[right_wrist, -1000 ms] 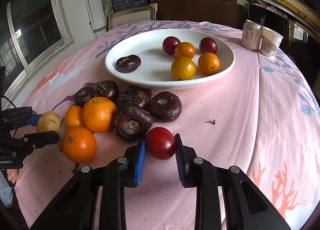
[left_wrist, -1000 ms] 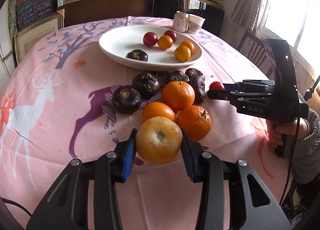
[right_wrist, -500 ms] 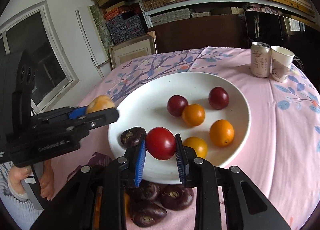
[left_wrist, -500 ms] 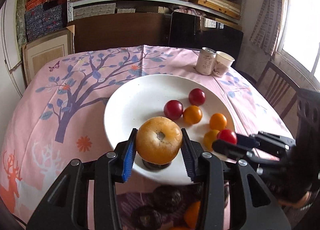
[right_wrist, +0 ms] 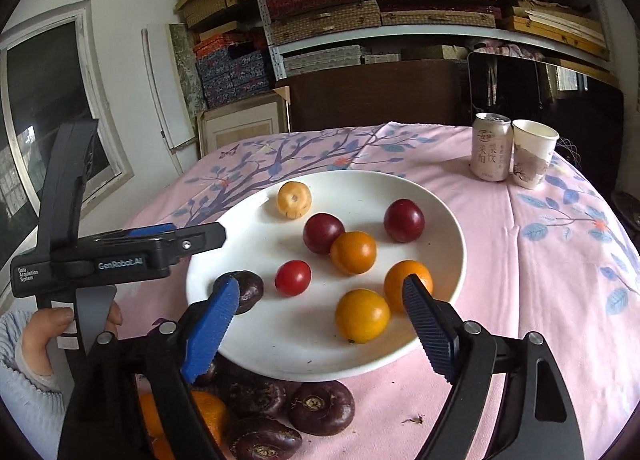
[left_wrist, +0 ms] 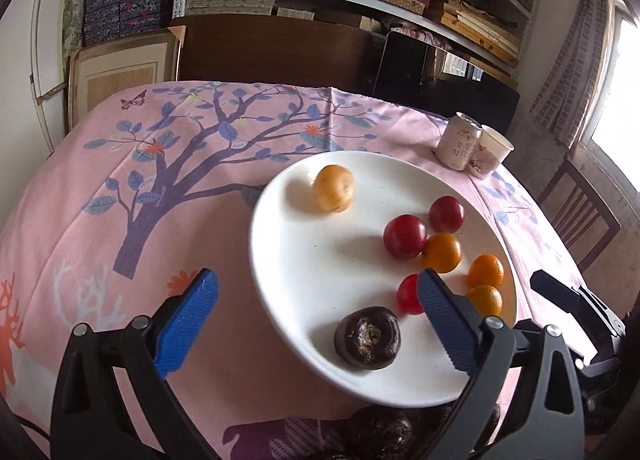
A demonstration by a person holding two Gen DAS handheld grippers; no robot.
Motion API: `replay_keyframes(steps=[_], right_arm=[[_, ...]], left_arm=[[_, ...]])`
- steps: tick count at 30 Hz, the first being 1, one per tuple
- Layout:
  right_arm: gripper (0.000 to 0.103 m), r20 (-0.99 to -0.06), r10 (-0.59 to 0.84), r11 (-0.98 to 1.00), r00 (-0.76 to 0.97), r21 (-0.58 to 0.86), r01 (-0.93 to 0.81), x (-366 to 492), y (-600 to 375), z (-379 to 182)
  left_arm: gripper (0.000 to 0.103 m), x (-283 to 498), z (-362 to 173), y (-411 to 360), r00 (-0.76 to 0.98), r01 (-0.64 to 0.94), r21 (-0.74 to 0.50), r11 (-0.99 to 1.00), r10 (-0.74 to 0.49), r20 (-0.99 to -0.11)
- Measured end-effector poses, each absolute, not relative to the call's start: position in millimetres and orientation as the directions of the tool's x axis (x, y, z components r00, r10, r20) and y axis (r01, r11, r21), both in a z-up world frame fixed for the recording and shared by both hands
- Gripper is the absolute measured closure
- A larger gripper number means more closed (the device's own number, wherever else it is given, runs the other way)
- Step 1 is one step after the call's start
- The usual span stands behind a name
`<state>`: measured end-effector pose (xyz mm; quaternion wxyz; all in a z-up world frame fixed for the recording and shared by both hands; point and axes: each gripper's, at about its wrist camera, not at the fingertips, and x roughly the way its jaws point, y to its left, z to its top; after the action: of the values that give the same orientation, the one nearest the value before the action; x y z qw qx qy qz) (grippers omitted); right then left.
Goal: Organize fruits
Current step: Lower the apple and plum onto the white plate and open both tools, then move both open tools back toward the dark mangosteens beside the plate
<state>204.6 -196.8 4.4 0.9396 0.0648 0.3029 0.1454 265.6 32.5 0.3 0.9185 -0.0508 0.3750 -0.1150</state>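
Observation:
A white plate (left_wrist: 304,260) (right_wrist: 440,204) holds a yellow-orange fruit (left_wrist: 333,188) (right_wrist: 294,199) at its far left, a small red tomato (left_wrist: 408,294) (right_wrist: 293,278), two dark red plums, three orange fruits and a dark water chestnut (left_wrist: 367,337) (right_wrist: 244,291). My left gripper (left_wrist: 316,320) is open and empty above the plate's near left edge; it also shows in the right wrist view (right_wrist: 192,238). My right gripper (right_wrist: 320,324) is open and empty above the plate's near edge.
Several dark water chestnuts (right_wrist: 320,408) and oranges (right_wrist: 208,416) lie on the pink tablecloth in front of the plate. A drink can (right_wrist: 491,148) and a paper cup (right_wrist: 532,154) stand at the far right. Shelves and a chair lie beyond the table.
Both grippers have opened. The yellow-orange fruit left the left gripper and lies on the plate's far left. The red tomato left the right gripper and lies on the plate.

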Motion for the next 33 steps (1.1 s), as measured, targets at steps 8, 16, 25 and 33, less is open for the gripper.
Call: replay_keyframes(steps=[8, 16, 25, 33], right_arm=[[0.009, -0.532, 0.295, 0.937, 0.794, 0.322, -0.133, 189.1, -232.6, -4.8], [0.007, -0.547, 0.269, 0.921, 0.793, 0.387, -0.046, 172.5, -253.4, -16.3], [0.004, -0.54, 0.276, 0.903, 0.795, 0.43, -0.021, 162.2, -263.2, -20.3], [0.004, -0.557, 0.279, 0.903, 0.782, 0.429, -0.017, 163.9, -261.6, -22.6]], left_arm=[[0.005, 227.6, -15.4, 58.8, 0.697, 0.088, -0.134, 0.987, -0.157, -0.7], [0.005, 181.2, -26.9, 81.9, 0.664, 0.085, -0.209, 0.974, -0.211, -0.717], [0.005, 174.1, -43.9, 43.1, 0.606, 0.186, -0.065, 0.98, -0.167, -0.778], [0.004, 173.8, -47.2, 55.5, 0.598, 0.128, 0.003, 0.992, -0.075, -0.798]])
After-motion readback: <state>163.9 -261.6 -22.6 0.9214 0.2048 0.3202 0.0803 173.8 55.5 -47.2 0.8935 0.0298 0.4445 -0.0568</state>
